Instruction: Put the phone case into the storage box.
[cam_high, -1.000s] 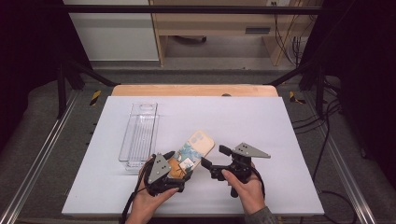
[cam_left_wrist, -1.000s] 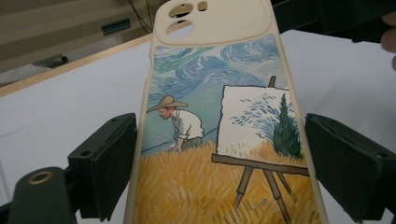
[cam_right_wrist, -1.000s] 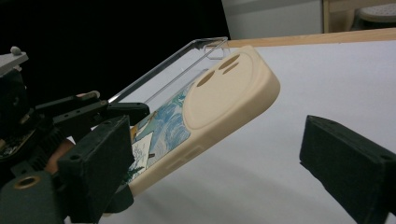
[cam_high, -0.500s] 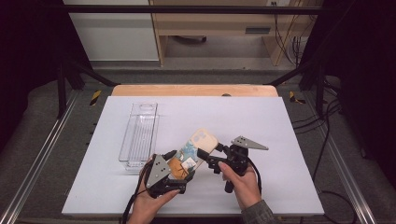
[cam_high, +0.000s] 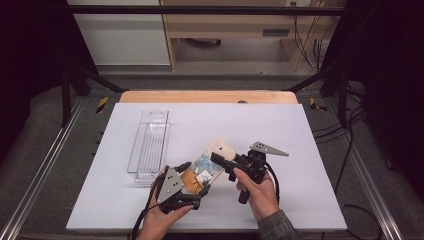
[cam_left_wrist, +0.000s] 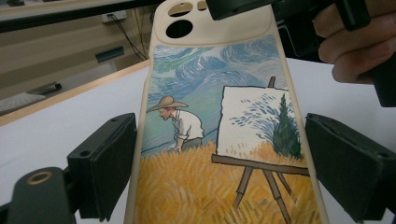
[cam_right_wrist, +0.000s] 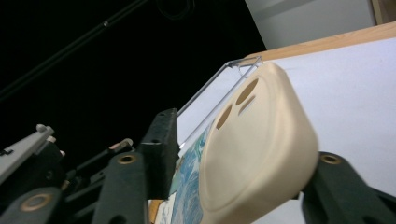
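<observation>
The left gripper (cam_high: 192, 192) pinches the near end of a phone case (cam_high: 212, 162), one black pad on each long side. The right gripper (cam_high: 220, 161) has been closing its jaws around the far end; whether they press it I cannot tell. The smooth, cream, round-cornered case is above the white table (cam_high: 300, 130), right of a clear plastic tray (cam_high: 149, 145).

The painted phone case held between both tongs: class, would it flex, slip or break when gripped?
The phone case is an empty shell with thin edges, so it probably flexes and weighs little. Its glossy printed back may slide on the pads. The rounded cream corner looks soft, unlikely to crack.
</observation>
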